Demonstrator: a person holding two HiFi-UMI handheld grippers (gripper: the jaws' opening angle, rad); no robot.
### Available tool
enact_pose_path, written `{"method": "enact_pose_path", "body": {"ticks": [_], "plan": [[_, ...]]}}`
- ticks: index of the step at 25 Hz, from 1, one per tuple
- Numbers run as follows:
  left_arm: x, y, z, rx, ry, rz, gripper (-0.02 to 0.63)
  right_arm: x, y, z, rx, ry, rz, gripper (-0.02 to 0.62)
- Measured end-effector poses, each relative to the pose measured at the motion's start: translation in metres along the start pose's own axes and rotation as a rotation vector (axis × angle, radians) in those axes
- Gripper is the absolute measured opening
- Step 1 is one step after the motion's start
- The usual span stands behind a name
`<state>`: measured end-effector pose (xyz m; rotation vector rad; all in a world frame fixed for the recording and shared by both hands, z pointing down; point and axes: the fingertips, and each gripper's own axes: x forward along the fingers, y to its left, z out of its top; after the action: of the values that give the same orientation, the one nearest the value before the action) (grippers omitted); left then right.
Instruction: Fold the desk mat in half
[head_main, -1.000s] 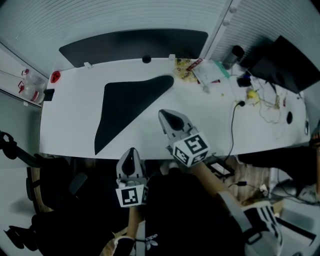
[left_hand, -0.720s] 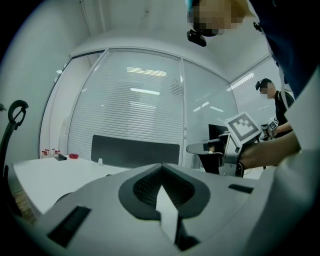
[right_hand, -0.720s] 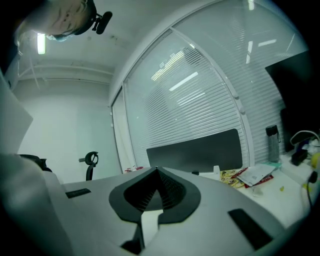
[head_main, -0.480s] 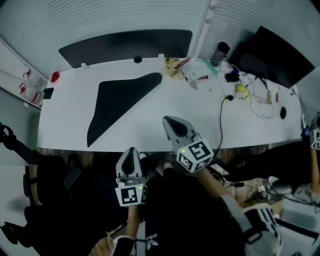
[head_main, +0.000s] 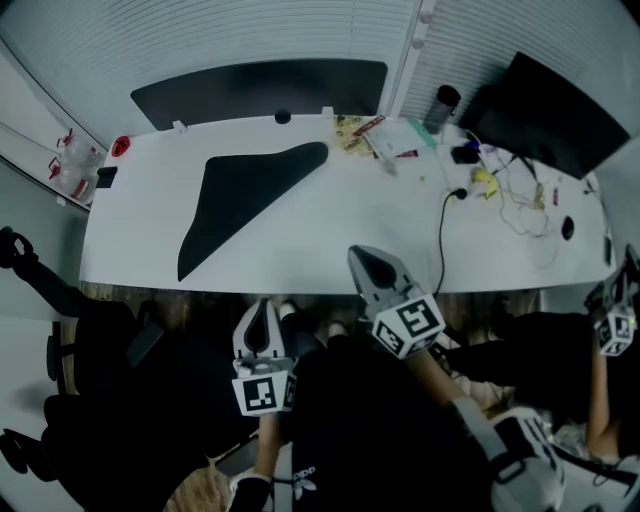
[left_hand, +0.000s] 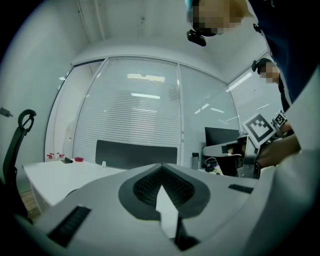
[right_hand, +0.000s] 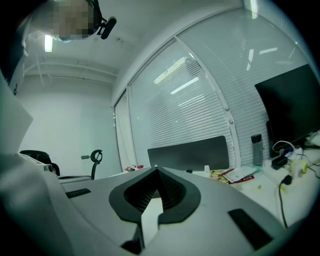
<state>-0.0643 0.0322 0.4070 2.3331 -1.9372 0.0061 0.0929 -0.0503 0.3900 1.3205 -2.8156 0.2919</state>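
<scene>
On smooth white desk (head_main: 330, 235): matte black desk mat (head_main: 238, 195) lies flat, triangular, one corner rounded. Left gripper (head_main: 262, 304) and right gripper (head_main: 363, 253) both closed, empty.

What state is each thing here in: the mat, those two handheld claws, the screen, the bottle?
desk mat: folded over, lying flat on the table.
left gripper: shut, empty.
right gripper: shut, empty.
monitor: screen dark.
bottle: upright.
</scene>
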Motion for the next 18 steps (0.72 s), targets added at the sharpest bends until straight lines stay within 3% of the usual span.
{"method": "enact_pose_path", "body": {"ticks": [10, 18], "plan": [[-0.027, 0.0, 0.011, -0.011, -0.041, 0.048, 0.002, -0.04, 0.002, 0.002, -0.032, 0.014, -0.011, 0.002], [-0.053, -0.003, 0.012, -0.007, -0.043, 0.04, 0.002, -0.079, 0.004, -0.014, -0.021, 0.013, -0.08, 0.002]]}}
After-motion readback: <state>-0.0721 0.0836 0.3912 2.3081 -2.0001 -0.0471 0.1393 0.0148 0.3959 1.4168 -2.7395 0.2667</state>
